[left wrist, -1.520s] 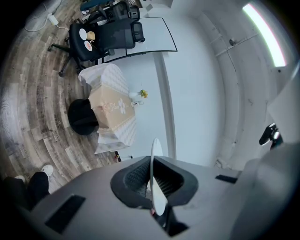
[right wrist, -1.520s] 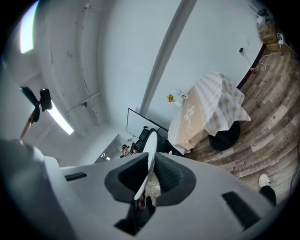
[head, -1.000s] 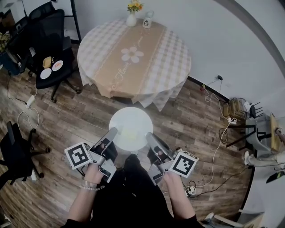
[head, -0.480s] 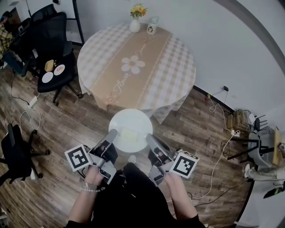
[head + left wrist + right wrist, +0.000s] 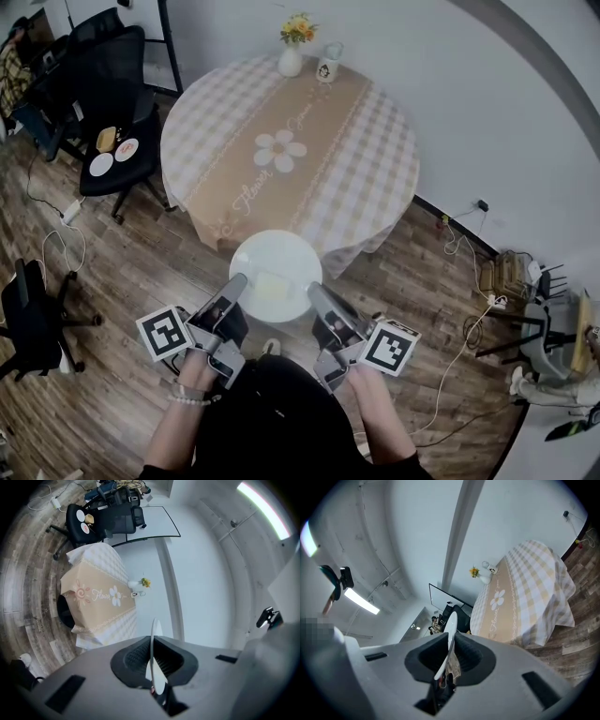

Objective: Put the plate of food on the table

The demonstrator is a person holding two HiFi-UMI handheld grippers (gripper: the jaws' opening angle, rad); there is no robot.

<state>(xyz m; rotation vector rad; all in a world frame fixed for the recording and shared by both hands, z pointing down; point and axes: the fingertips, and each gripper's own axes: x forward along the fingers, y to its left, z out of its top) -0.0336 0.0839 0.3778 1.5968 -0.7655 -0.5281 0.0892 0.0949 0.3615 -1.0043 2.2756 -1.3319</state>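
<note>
Wood-plank floor (image 5: 112, 272) is recorded throughout; plain white walls (image 5: 487, 75) are noted. Black office chairs (image 5: 108, 80) are stationed at the left — a strip light (image 5: 262, 503) is mounted overhead, lit.

White round plate (image 5: 255, 259), pale food (image 5: 271, 285) on it, level, beside checked round table (image 5: 367, 161)

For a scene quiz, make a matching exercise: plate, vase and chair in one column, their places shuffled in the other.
1. plate
2. vase
3. chair

a. left of the table in the head view, small dishes on its seat
b. rim clamped by the left gripper and the right gripper
c. on the table's far edge

Pairs: 1-b, 2-c, 3-a
</note>
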